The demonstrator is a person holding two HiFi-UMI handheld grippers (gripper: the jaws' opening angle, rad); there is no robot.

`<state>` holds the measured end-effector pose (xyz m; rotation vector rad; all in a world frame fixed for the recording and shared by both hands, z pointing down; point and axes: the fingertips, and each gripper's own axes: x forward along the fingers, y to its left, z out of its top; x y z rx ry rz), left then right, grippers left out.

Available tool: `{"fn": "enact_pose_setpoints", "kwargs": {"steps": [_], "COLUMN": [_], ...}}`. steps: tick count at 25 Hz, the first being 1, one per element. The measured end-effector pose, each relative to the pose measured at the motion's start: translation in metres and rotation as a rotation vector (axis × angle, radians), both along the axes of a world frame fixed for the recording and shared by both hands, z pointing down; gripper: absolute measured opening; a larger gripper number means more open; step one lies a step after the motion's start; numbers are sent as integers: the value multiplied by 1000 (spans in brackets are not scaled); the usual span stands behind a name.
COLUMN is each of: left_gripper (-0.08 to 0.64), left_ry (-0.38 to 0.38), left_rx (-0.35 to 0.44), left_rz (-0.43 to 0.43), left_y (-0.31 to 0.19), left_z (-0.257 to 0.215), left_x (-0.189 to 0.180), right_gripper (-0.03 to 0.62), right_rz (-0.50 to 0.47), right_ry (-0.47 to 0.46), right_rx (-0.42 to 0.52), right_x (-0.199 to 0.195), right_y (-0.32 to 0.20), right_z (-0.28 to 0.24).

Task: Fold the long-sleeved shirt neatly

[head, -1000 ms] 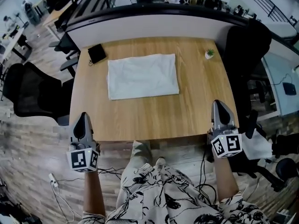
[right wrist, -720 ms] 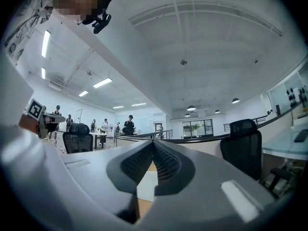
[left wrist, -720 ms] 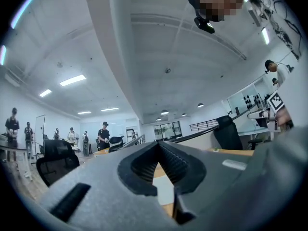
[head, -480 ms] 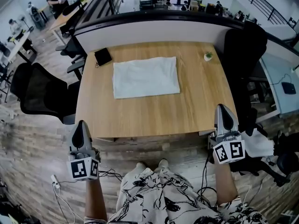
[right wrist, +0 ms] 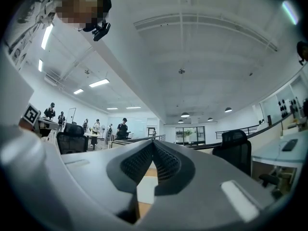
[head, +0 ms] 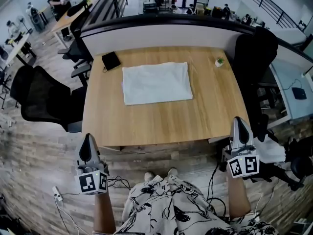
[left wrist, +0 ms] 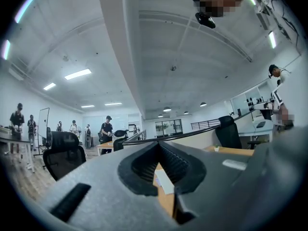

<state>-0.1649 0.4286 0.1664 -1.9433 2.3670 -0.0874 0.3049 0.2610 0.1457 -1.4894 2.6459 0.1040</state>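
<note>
Once folded as shown, shirt [head: 156, 83] a flat white rectangle toward the far side of the table [head: 161, 124]; left gripper [head: 88, 137] and right gripper [head: 239, 120] off its near edge, both pinched closed, empty. Folding judged done; next, an edge check only.

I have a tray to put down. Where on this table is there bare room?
The widest bare wood is the near strip of the table, between the folded shirt and the near edge. A narrower strip lies right of the shirt, nearer than the small plant. The far left corner is crowded: the black case sits close to the shirt.
</note>
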Motion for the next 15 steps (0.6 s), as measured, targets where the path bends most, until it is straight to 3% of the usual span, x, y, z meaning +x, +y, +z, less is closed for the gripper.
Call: {"fn": "enact_pose_setpoints", "kwargs": {"steps": [6, 15], "left_gripper": [2, 3], "left_ry": [37, 13], "left_rx": [-18, -37], "left_rz": [-30, -19], "left_y": [11, 7], "left_z": [17, 19], "left_x": [-10, -15], "right_gripper": [11, 11], "right_rz": [22, 27], "right_ry": [12, 2], "right_rx": [-10, -25], "right_x": [-5, -10], "right_y": [7, 4], "right_z": [7, 13]}}
